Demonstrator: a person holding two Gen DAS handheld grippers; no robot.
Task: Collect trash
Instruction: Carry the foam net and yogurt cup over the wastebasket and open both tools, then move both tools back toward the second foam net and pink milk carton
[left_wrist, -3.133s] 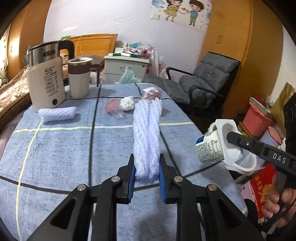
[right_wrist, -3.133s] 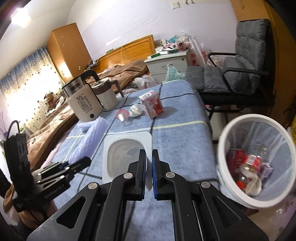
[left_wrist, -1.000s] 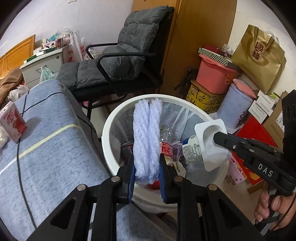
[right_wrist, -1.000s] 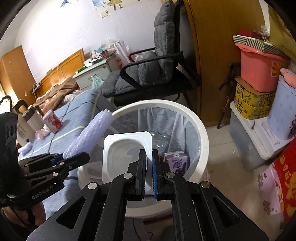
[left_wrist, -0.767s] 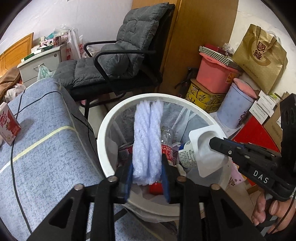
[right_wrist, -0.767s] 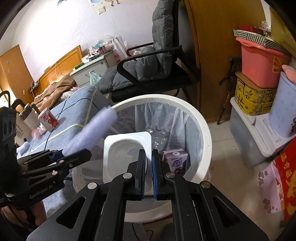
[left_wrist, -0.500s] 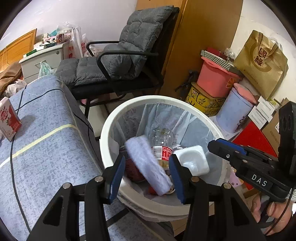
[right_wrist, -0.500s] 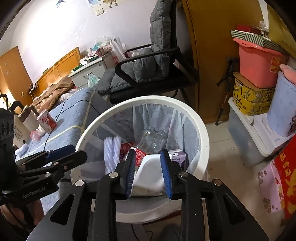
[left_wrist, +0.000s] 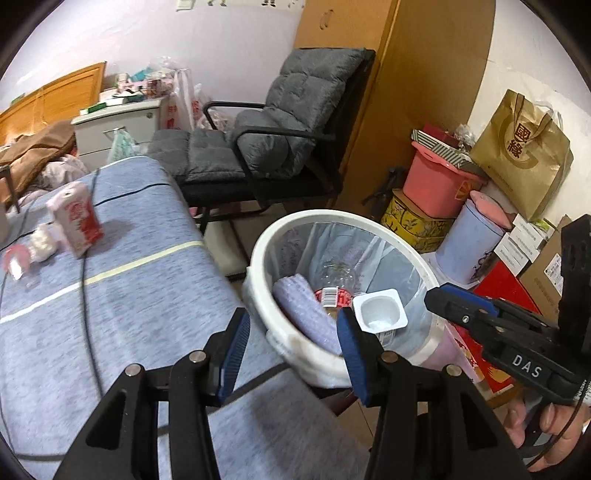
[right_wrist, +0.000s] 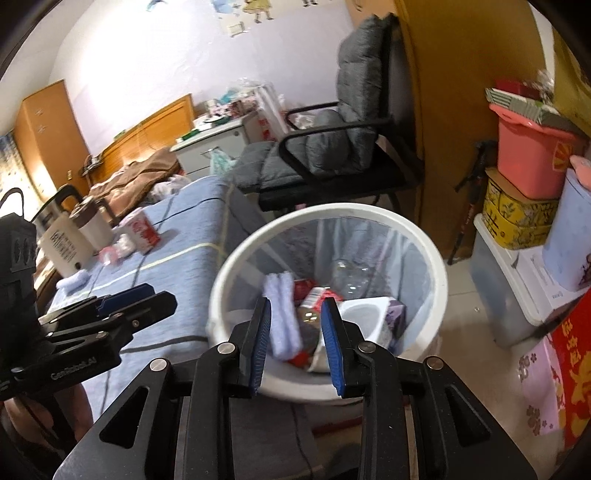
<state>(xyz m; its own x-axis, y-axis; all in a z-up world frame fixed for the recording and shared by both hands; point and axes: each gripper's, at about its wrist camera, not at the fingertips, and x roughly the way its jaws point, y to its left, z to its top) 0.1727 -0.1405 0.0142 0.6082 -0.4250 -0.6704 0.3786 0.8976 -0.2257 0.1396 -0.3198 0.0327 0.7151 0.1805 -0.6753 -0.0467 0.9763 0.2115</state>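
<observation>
I see a pale lilac wall (left_wrist: 221, 48), a grey padded armchair (left_wrist: 273, 147) against a wooden wardrobe (left_wrist: 413, 92), a white dresser (left_wrist: 122, 122), a wooden headboard (right_wrist: 147, 133), and light floor tiles (right_wrist: 472, 332) below.

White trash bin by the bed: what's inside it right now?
Inside the white trash bin: a lavender foam-net sleeve, white plastic cup, clear bottle, purple carton. Anything beneath them is hidden.

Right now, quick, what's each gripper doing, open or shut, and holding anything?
Left gripper: jaws open, holding nothing, by the trash bin.
Right gripper: jaws open, holding nothing, over the bin.
</observation>
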